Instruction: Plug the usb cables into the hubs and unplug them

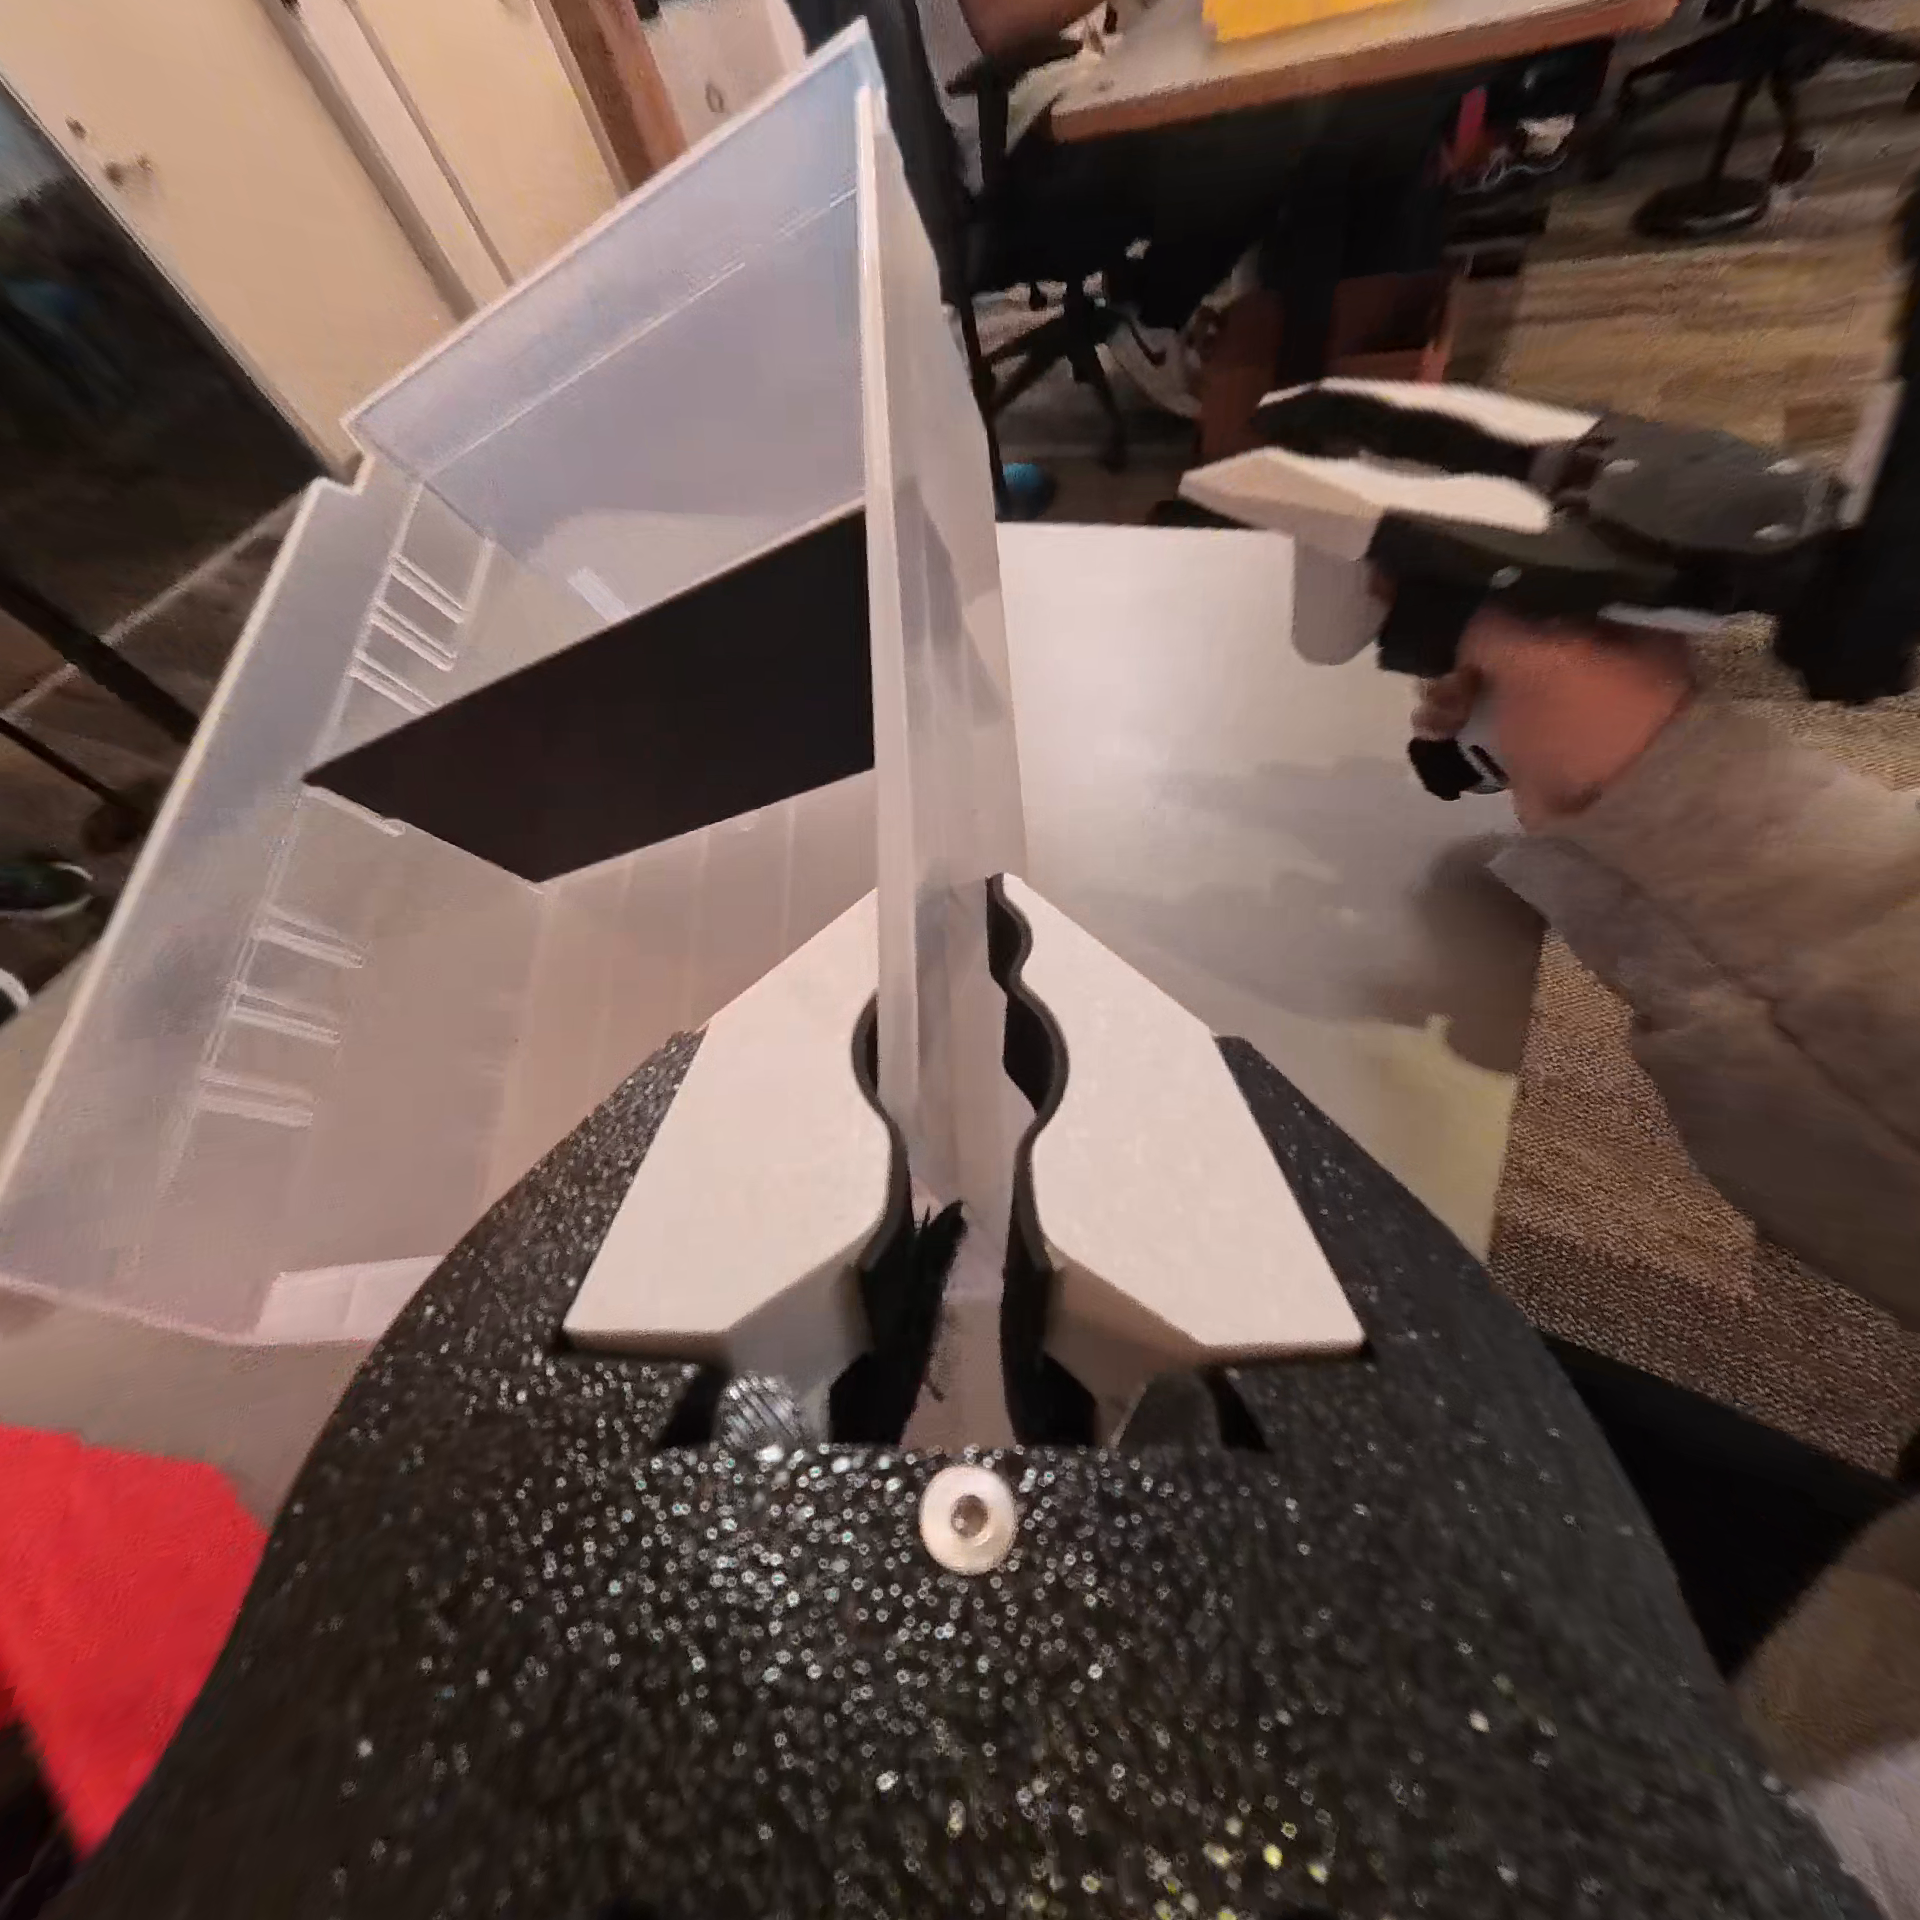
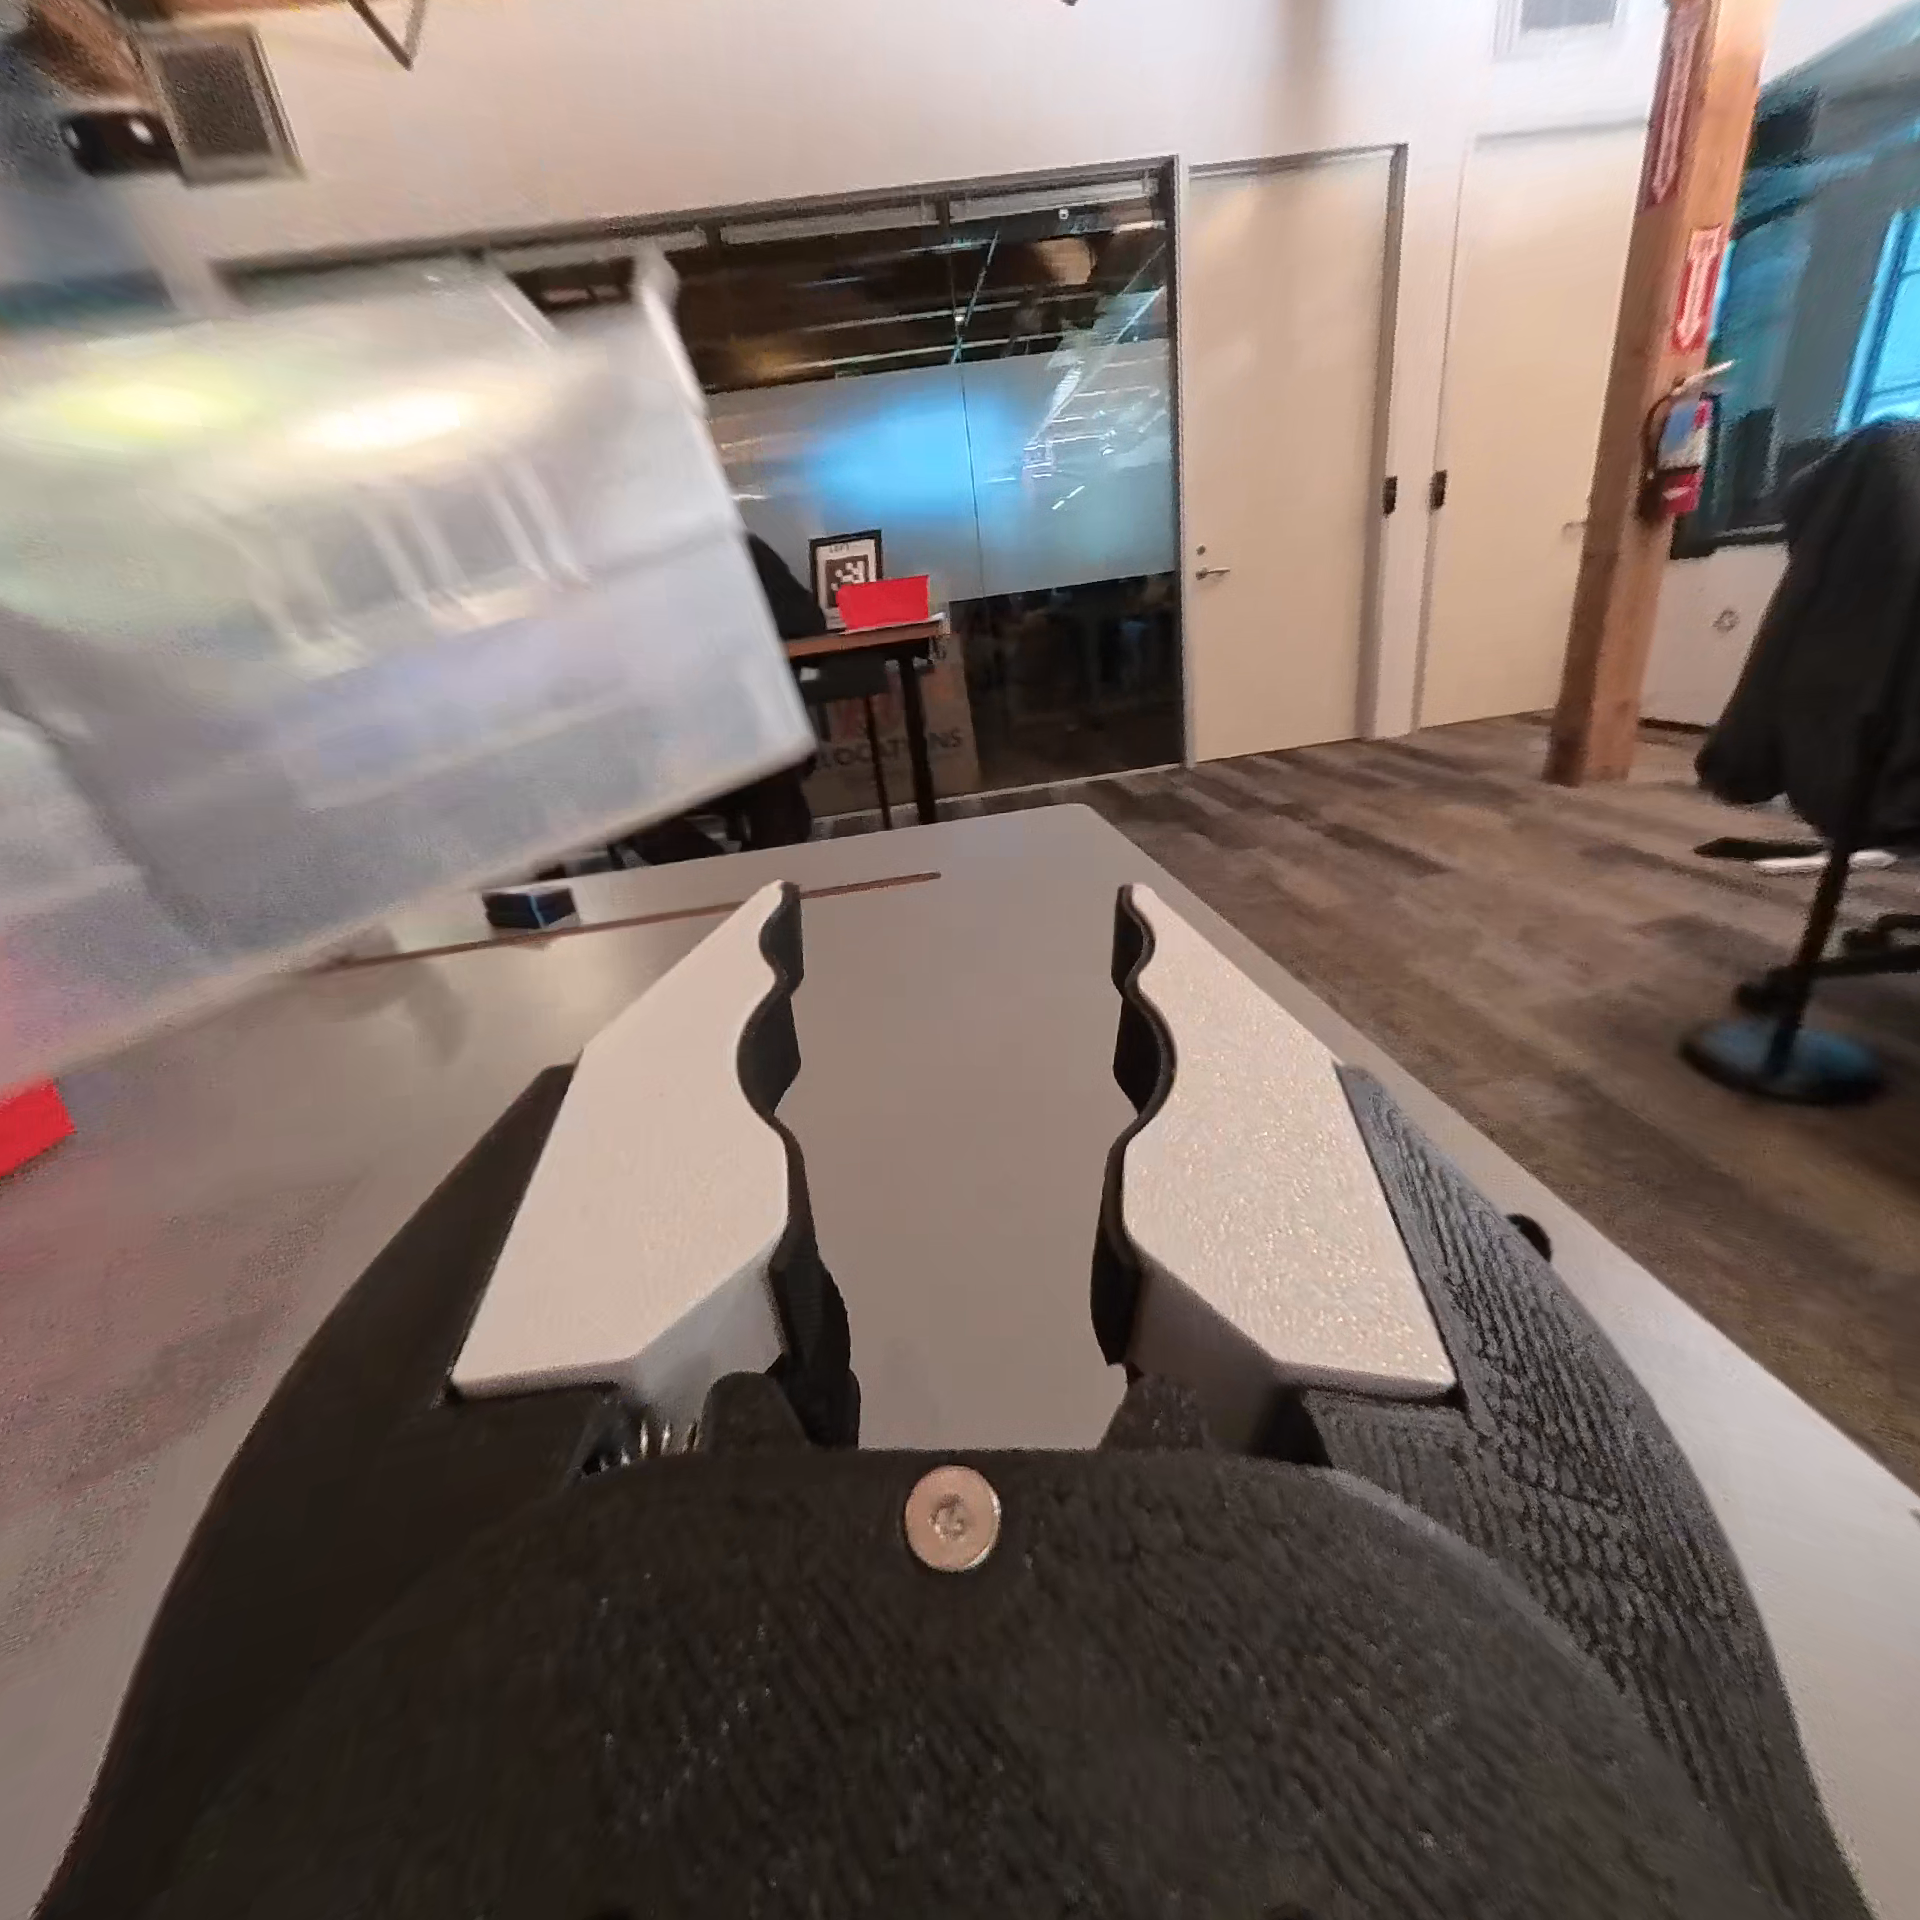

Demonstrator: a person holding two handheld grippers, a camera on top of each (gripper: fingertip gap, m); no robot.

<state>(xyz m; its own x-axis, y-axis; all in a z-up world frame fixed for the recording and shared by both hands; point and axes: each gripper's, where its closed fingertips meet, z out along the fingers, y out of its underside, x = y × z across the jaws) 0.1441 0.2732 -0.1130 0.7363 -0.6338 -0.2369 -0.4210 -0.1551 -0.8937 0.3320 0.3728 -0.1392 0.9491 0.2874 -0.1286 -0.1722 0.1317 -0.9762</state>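
Observation:
No USB cable or hub shows in either view. My left gripper (image 1: pixel 940 909) is shut on the thin side wall of a clear plastic bin (image 1: pixel 416 675) and holds it tilted above the table. The bin looks empty; a dark sheet shows through its bottom. In the right wrist view the bin (image 2: pixel 364 582) is a blurred shape at the upper left, off the table. My right gripper (image 2: pixel 956 894) is open and empty, low over a black mat (image 2: pixel 956 1143). It also shows in the left wrist view (image 1: pixel 1226 452) at the right, beside the bin, held by a hand.
The grey table (image 2: pixel 260 1143) ends close on the right, with carpet beyond. A small blue-black block (image 2: pixel 530 904) lies under the bin's edge, and a red item (image 2: pixel 31 1127) sits at far left. A red cloth (image 1: pixel 94 1610) is at the lower left. A draped chair (image 2: pixel 1829 644) stands right.

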